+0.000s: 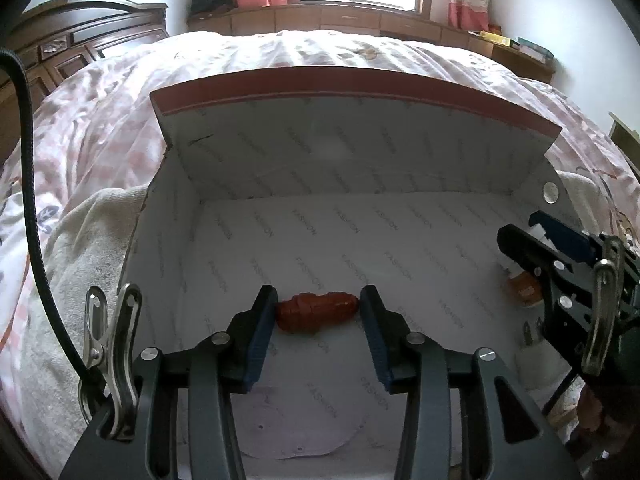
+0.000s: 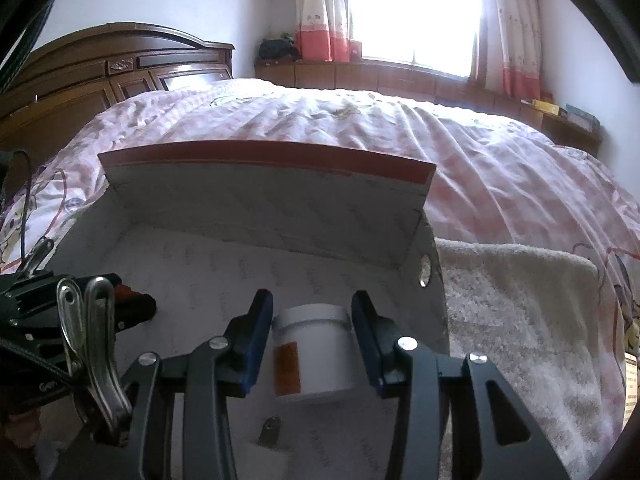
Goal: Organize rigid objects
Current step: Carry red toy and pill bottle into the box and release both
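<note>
An open white box point(image 1: 224, 200) with a red-edged lid stands on the bed; it also shows in the right wrist view point(image 2: 360, 232). In the left wrist view my left gripper point(image 1: 319, 310) holds an orange-red plastic piece point(image 1: 317, 312) between its blue pads, low over the box floor. In the right wrist view my right gripper point(image 2: 312, 316) is shut on a white jar point(image 2: 314, 354) with an orange label, inside the box. The right gripper also shows at the right of the left wrist view point(image 1: 524, 248). A white plug point(image 1: 536, 356) lies under it.
The box sits on a cream towel point(image 2: 520, 320) over a pink patterned bedspread point(image 2: 500, 168). A dark wooden headboard point(image 2: 100, 76) is at the left. A wooden window ledge point(image 1: 340, 20) with books runs behind the bed. A round paper sheet point(image 1: 304, 428) lies on the box floor.
</note>
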Available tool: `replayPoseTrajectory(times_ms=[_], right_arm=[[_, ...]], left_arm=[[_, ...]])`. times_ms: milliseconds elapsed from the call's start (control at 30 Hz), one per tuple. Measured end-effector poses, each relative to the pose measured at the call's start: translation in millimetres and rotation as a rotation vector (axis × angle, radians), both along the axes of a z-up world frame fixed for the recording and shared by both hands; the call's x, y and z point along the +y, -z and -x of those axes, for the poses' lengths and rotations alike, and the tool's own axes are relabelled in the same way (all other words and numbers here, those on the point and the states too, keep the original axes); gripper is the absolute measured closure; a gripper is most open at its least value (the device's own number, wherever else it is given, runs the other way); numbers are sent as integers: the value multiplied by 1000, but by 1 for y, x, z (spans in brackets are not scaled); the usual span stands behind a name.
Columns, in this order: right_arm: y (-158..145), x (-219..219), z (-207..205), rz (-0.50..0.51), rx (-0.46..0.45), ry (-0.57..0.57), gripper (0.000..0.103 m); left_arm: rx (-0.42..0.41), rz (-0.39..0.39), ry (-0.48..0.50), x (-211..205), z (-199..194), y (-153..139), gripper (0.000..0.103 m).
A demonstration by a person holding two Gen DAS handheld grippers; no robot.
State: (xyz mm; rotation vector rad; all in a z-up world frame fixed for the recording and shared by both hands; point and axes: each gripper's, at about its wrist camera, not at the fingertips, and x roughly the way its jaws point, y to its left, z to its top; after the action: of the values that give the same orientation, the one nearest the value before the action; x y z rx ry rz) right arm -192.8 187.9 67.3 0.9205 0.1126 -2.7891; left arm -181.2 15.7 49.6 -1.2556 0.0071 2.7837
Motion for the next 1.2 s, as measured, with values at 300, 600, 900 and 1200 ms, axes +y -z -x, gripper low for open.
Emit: replayPoseTrajectory(times_ms=[300, 600, 900, 1200], right_arm=[[0, -1, 4, -6, -17, -14, 56], [-4, -1, -6, 34, -30, 0, 37], [-16, 0, -31, 97, -33, -17, 32], [-26, 12, -61, 173, -36, -19, 28]], left_arm=[[-11, 5, 12, 2, 0, 1, 54], [-53, -32, 29, 0, -6, 0, 54], [-42, -42, 8, -7, -17, -4, 53], [-3, -44, 42, -5, -35, -20, 38]])
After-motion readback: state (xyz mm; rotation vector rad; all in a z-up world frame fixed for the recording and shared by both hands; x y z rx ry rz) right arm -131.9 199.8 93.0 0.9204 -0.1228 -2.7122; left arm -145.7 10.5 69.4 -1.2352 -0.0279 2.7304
